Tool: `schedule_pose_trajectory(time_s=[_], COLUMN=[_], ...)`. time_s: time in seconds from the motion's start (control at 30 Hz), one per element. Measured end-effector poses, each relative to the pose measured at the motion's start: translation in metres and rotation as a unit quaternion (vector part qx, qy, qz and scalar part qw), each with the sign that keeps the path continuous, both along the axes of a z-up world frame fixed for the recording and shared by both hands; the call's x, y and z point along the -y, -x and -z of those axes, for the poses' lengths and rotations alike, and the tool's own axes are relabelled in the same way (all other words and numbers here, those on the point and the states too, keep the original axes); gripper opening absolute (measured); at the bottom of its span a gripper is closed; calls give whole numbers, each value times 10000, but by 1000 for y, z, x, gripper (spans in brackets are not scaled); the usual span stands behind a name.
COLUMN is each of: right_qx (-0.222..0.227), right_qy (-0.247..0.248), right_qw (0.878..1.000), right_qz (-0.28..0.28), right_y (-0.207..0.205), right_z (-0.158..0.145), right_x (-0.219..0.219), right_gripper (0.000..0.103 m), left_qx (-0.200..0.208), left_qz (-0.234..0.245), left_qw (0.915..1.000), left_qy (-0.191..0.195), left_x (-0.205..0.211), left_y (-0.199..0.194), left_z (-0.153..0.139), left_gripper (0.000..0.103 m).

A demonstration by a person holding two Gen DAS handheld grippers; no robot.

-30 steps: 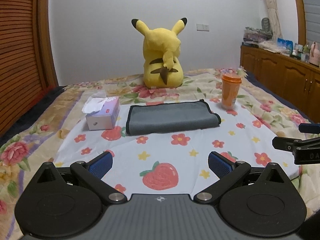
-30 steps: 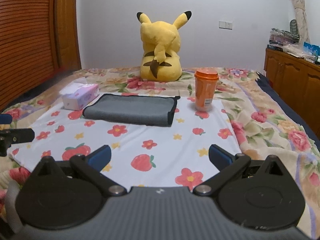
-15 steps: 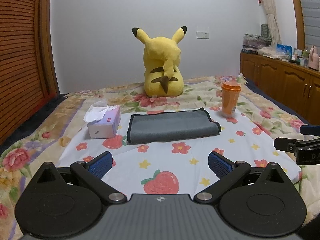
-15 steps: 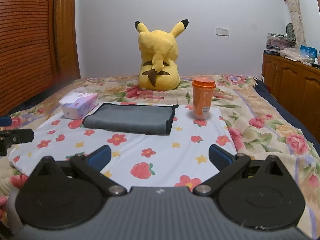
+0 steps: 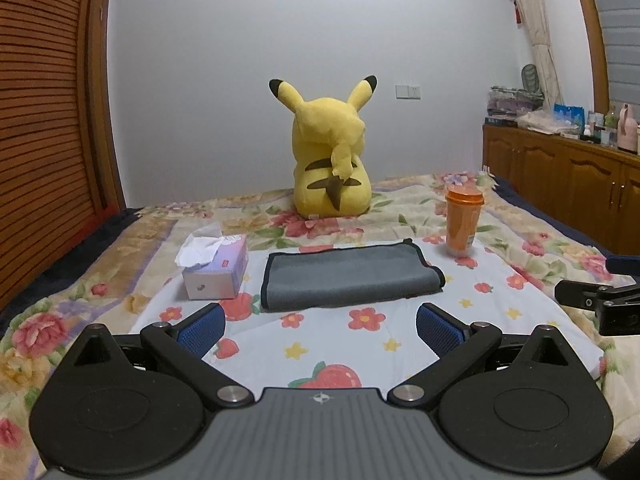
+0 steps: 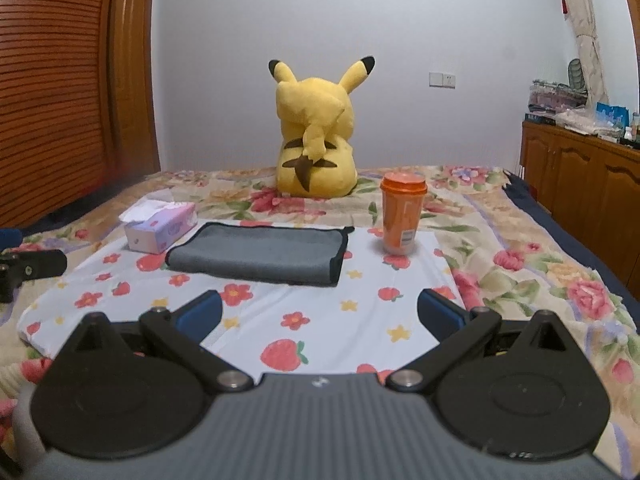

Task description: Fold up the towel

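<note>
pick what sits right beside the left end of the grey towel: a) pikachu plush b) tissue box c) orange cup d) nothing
b: the tissue box sits just off the left end of the grey towel, while the orange cup stands off its right end and the plush sits farther back on the bed.

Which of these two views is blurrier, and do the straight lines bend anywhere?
Left wrist view: sharp; the wardrobe bows near the frame edge. Right wrist view: softer, the right hand-held gripper body is blurred up close, yet the grey towel stays readable.
</note>
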State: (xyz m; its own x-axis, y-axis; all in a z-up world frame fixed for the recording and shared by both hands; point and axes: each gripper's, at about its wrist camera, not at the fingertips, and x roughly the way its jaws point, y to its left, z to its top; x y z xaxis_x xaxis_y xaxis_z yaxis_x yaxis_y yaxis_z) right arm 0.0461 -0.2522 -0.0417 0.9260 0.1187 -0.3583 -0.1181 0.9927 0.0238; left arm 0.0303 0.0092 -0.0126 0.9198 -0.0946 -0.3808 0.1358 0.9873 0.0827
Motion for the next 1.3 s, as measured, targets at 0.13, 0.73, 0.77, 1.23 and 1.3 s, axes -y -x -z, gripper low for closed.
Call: schedule_pose_trajectory(time_s=[0.13, 0.73, 0.77, 1.23, 1.3], right_qx=[127, 314, 316, 318, 313], right_qy=[-7, -78, -80, -71, -75], right_qw=[9999, 9994, 9994, 9994, 9994], right_qz=[29, 128, 129, 128, 128], right_y=[3, 6, 6, 6, 6], right_z=[-2, -5, -5, -5, -5], right_x=[1, 5, 5, 5, 5], right_gripper=[103, 103, 103, 103, 103], left_qx=[93, 234, 231, 246, 246], left_qz=[-7, -93, -94, -95, -96], left_qw=[10000, 9997, 9997, 9996, 9996], left_qy=[-4, 64, 61, 49, 52], left_x=[0, -4, -4, -5, -5], left_y=[2, 5, 5, 6, 6], left_z=[-2, -7, -7, -7, -7], left_gripper=[103, 103, 103, 103, 103])
